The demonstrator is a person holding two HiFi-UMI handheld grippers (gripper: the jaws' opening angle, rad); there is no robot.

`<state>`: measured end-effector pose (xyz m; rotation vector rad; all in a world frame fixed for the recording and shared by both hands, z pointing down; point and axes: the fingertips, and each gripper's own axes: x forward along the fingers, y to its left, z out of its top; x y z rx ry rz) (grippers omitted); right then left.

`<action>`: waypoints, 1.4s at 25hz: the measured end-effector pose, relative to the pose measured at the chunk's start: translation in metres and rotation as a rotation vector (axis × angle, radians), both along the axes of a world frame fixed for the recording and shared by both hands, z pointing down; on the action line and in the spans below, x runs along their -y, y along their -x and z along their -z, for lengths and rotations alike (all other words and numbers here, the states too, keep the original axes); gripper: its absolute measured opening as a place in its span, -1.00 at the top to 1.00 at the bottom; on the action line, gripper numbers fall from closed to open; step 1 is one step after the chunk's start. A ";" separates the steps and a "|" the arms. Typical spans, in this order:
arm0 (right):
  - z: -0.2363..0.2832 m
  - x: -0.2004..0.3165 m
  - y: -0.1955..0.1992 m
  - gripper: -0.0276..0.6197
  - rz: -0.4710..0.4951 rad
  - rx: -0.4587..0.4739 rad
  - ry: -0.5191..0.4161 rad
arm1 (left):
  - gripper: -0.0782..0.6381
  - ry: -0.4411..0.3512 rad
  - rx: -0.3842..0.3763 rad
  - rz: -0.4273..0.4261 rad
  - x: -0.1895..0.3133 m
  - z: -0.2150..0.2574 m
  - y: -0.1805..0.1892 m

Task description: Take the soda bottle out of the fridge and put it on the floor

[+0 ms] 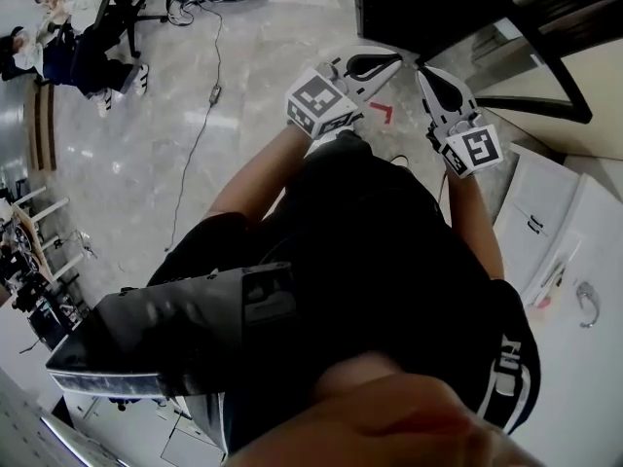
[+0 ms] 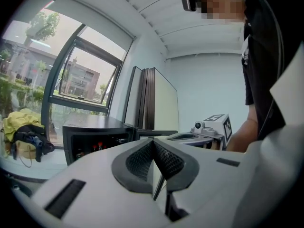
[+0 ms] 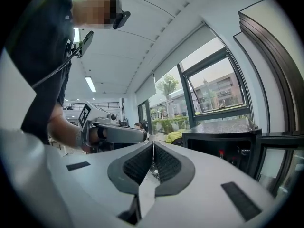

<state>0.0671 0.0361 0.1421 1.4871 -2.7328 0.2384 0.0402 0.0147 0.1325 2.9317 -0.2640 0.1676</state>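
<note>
**A:** Grey marble floor fills most of the head view. Where are the tools?

**B:** Both are held out ahead of the person. The left gripper is at about 12 o'clock and the right gripper is just beside it towards 1 o'clock. They point at the black fridge on the top edge, and neither touches it.

**A:** And the left gripper view?

**B:** Its jaws are pressed together pad to pad, with nothing between them. The fridge stands at 9 o'clock, well apart, and small red caps show inside.

**A:** The right gripper view?

**B:** Much the same: the jaws are closed and empty. The fridge is at 3 o'clock, and what looks like its door is swung open beside it. One red cap shows in the dark interior.

**A:** So where is the soda bottle?

**B:** Inside the fridge, I'd judge, among those red-capped things. They're too small to tell which one it is.

**A:** How far along is the task?

**B:** Barely begun. The door appears open, but nothing is held. Closing in, parting the jaws, gripping the bottle, drawing it out and setting it on the floor are all left to do.
</note>
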 end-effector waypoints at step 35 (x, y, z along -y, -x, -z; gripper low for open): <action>-0.233 0.256 -0.164 0.86 -0.338 -0.010 -0.061 | 0.78 -0.009 0.017 0.229 0.226 -0.238 -0.113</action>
